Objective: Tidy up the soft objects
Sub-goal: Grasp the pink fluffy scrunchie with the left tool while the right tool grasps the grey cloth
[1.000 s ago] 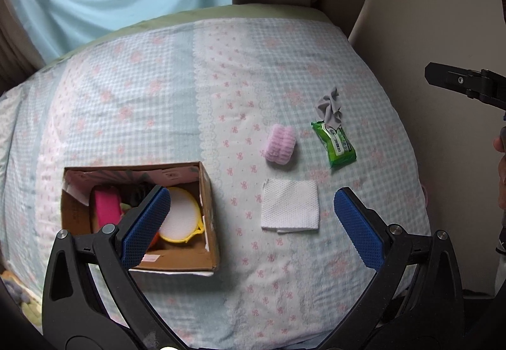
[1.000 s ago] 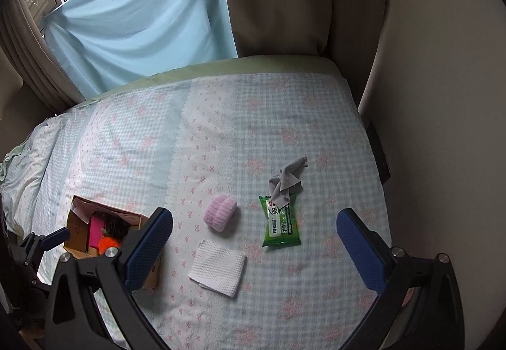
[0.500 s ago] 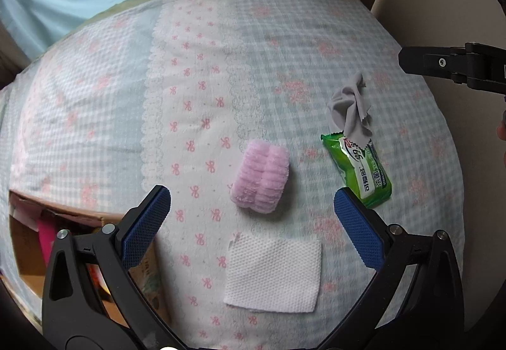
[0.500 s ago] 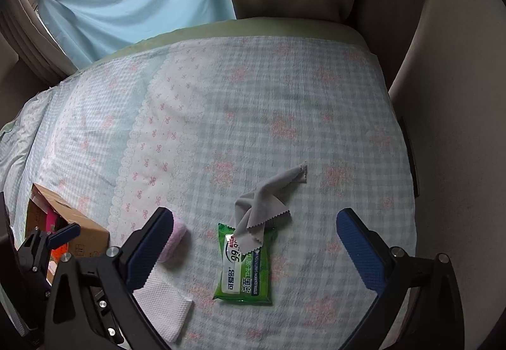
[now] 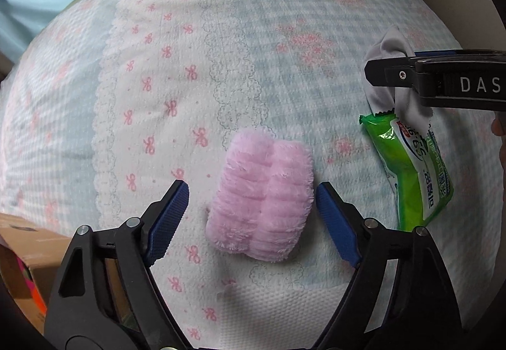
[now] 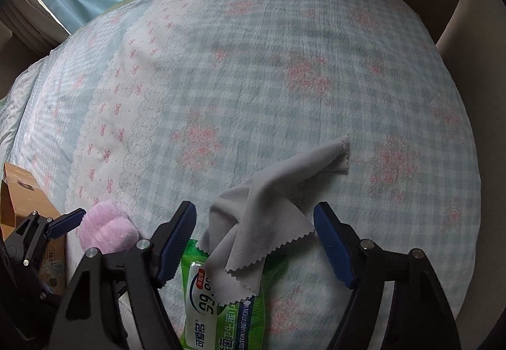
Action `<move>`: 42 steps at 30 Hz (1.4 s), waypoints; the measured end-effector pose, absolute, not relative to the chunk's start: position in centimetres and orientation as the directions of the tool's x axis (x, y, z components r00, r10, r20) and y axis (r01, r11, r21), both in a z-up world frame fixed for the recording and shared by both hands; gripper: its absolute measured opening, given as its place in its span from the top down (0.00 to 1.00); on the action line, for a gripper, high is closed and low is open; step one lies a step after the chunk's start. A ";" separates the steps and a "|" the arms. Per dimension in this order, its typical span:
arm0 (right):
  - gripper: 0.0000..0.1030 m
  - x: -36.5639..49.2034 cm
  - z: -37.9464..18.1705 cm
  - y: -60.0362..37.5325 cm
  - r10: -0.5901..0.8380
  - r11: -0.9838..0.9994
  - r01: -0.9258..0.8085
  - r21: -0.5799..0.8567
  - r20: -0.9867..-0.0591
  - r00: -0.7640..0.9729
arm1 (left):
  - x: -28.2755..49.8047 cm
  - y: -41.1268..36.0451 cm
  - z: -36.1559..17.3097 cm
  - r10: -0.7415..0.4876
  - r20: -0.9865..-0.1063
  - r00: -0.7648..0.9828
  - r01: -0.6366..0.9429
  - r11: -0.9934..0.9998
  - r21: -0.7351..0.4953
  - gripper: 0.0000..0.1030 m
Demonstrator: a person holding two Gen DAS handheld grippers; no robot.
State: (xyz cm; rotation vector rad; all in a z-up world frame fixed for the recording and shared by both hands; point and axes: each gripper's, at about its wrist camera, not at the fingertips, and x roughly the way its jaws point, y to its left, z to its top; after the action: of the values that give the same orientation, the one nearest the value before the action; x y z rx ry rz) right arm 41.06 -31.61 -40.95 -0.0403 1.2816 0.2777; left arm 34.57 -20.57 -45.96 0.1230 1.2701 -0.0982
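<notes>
left gripper (image 5: 252, 191) is pointing steeply down at the bedspread (image 5: 221, 33), its jaws just having been closing yet standing spread, the pink fluffy roll (image 5: 261, 198) lying between the blue pads, which are not pressing on it, with a white textured cloth (image 5: 278, 312) just below the roll. right gripper (image 6: 254, 217) is likewise spread after narrowing, the crumpled grey cloth (image 6: 262, 223) sitting between its pads untouched and draping over the top of the green wipes pack (image 6: 221, 302), toward the bedspread's right edge. a cardboard box (image 6: 22, 195) is sitting at the left edge.
</notes>
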 end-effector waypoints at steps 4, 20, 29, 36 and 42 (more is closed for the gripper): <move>0.48 41.4 -41.9 -31.6 0.176 0.967 -0.224 0.121 -0.953 0.247 | 35.1 -20.2 -46.7 -0.019 -0.961 0.275 0.139 0.990 0.020 0.43; 0.86 40.7 -41.0 -31.8 0.178 0.973 -0.192 0.132 -0.952 0.248 | 34.7 -20.3 -45.8 -0.059 -0.953 0.298 0.159 0.987 -0.011 0.59; 0.87 39.5 -37.1 -31.9 0.176 0.976 -0.175 0.127 -0.937 0.302 | 33.8 -20.3 -42.3 -0.068 -0.935 0.347 0.155 0.988 -0.014 0.59; 0.87 37.5 -30.8 -31.4 0.167 0.981 -0.153 0.118 -0.914 0.369 | 32.0 -20.3 -36.2 -0.095 -0.907 0.410 0.170 0.985 -0.026 0.59; 0.87 34.3 -24.3 -30.3 0.161 0.984 -0.142 0.110 -0.890 0.427 | 29.6 -19.2 -29.5 -0.116 -0.869 0.481 0.171 0.985 -0.037 0.59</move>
State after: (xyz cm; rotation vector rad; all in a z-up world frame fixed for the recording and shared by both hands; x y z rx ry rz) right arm 34.27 -30.26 -24.26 0.0194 1.1132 0.1893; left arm 29.63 -19.17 -29.46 0.0572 1.0551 -0.1754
